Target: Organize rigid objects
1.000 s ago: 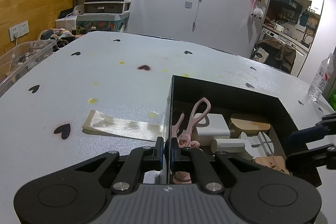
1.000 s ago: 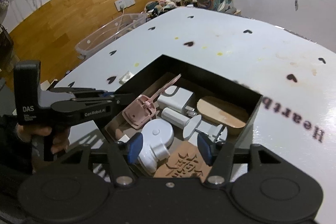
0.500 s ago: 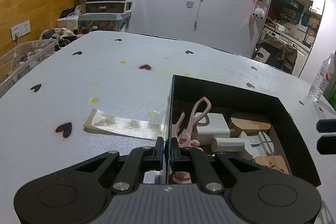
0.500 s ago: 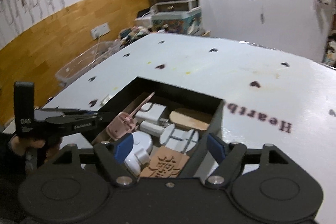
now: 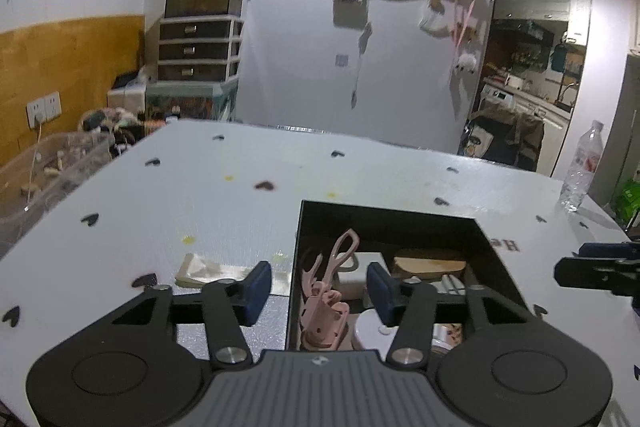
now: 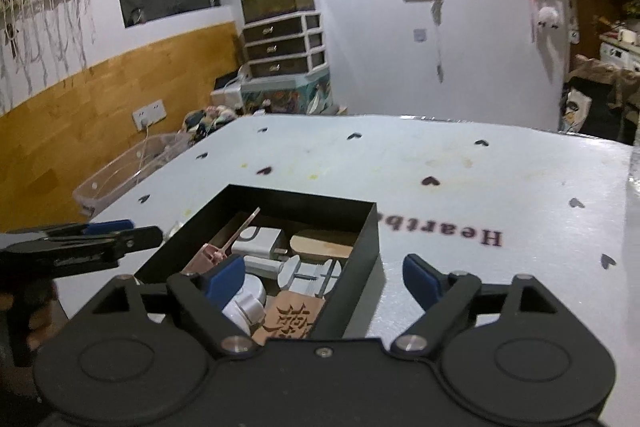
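Note:
A black box (image 5: 295, 267) (image 6: 304, 197) on the white table holds a pink hinged tool (image 5: 332, 279) (image 6: 212, 253), a white charger (image 6: 260, 241), a wooden oval (image 5: 428, 265) (image 6: 320, 245), a carved wooden tile (image 6: 292, 319) and a round white piece (image 6: 248, 301). My left gripper (image 5: 319, 291) hovers over the box's near left wall. Its jaws are opening and grip nothing. My right gripper (image 6: 322, 281) hangs over the box's near right wall, its jaws also opening and empty. Each gripper shows in the other's view, the right gripper (image 5: 600, 267) and the left gripper (image 6: 92, 243).
A flat cream packet (image 5: 208, 271) lies on the table left of the box. A water bottle (image 5: 582, 167) stands at the far right table edge. A clear plastic bin (image 6: 120, 175) sits beyond the left edge. A hand (image 6: 36, 331) holds the left gripper's handle.
The left jaws were shut and now stand apart, and that gripper has lifted and drawn back. The right jaws have spread wider and that gripper has swung right, away from the box's inside.

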The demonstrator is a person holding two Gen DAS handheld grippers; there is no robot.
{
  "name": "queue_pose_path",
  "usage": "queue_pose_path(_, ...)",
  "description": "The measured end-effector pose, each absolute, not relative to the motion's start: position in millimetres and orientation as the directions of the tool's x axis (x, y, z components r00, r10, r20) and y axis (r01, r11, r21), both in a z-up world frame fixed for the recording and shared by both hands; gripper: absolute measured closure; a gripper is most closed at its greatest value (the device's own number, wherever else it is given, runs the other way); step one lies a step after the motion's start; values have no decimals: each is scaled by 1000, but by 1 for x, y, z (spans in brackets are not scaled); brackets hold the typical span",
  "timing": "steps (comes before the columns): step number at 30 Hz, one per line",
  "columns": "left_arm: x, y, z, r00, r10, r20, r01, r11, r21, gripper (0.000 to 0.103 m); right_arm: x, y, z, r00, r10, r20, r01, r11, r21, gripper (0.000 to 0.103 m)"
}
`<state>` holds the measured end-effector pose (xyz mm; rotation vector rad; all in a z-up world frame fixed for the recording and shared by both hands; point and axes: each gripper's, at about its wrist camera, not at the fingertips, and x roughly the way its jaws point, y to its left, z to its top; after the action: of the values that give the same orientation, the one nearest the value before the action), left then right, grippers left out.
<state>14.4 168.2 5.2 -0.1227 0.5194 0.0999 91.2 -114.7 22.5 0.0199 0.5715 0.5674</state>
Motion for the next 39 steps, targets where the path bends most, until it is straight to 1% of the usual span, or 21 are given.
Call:
queue_pose_path(2,4,163,9,873,66,-483,-122,989,-86,38,82,-117,22,712,501,-492,-490,856,164,13)
queue_pose_path(3,-2,161,10,877,66,-475,-120,989,-84,36,78,-118,22,718,497,-487,-485,859,162,13)
queue_pose_path(5,-12,157,13,884,68,-463,-118,990,-80,28,69,-120,22,734,488,-472,-474,866,157,9)
queue_pose_path(7,-23,153,15,890,75,-451,-121,990,-73,23,59,-122,21,751,480,-454,-468,872,147,5)
queue_pose_path(9,-34,150,16,897,78,-436,-121,990,-71,20,48,-125,20,769,470,-434,-460,878,136,3)
queue_pose_path(11,-46,146,17,904,84,-418,-125,990,-72,13,38,-128,18,784,459,-419,-449,884,129,0)
queue_pose_path(17,-76,136,16,921,98,-378,-130,990,-62,2,8,-137,12,816,435,-380,-424,898,117,0)
queue_pose_path(19,-83,132,15,924,97,-370,-129,990,-63,0,0,-140,11,825,428,-368,-416,902,115,0)
queue_pose_path(29,-112,118,12,938,88,-334,-109,993,-44,0,-36,-152,10,863,398,-313,-387,917,98,0)
queue_pose_path(39,-124,111,11,947,70,-314,-85,996,-34,0,-55,-155,9,879,376,-292,-369,926,80,0)
